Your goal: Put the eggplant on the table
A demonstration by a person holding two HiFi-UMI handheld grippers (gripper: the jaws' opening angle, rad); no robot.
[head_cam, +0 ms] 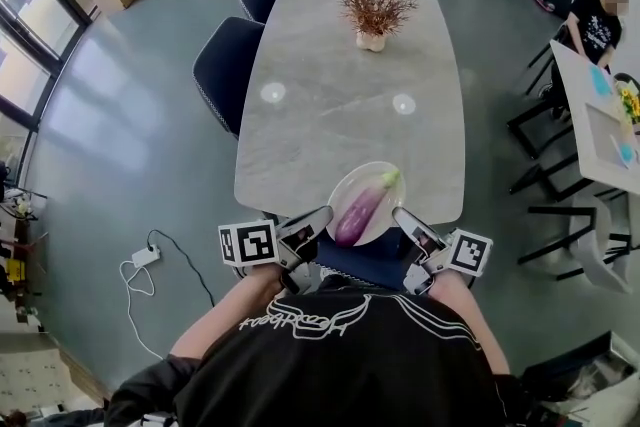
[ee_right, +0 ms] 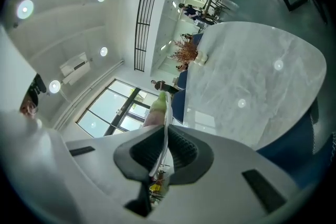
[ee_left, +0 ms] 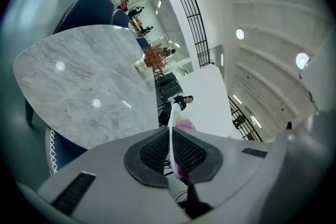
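A purple eggplant [head_cam: 362,206] with a green stem lies on a white plate [head_cam: 342,191] held in the air at the near end of the grey marble table [head_cam: 330,95]. My left gripper [head_cam: 322,217] is shut on the plate's left rim, and my right gripper [head_cam: 402,215] is shut on its right rim. In the left gripper view the plate [ee_left: 171,128] shows edge-on between the black pads, with the eggplant [ee_left: 184,124] beyond. In the right gripper view the plate [ee_right: 164,134] is likewise clamped edge-on, the eggplant [ee_right: 156,108] behind it.
A vase of dried twigs [head_cam: 374,11] stands at the table's far middle. Dark blue chairs [head_cam: 228,67] line the left side and far end, and one [head_cam: 368,260] sits just under the plate. A white power strip [head_cam: 144,257] with a cable lies on the floor at left. People stand in the background.
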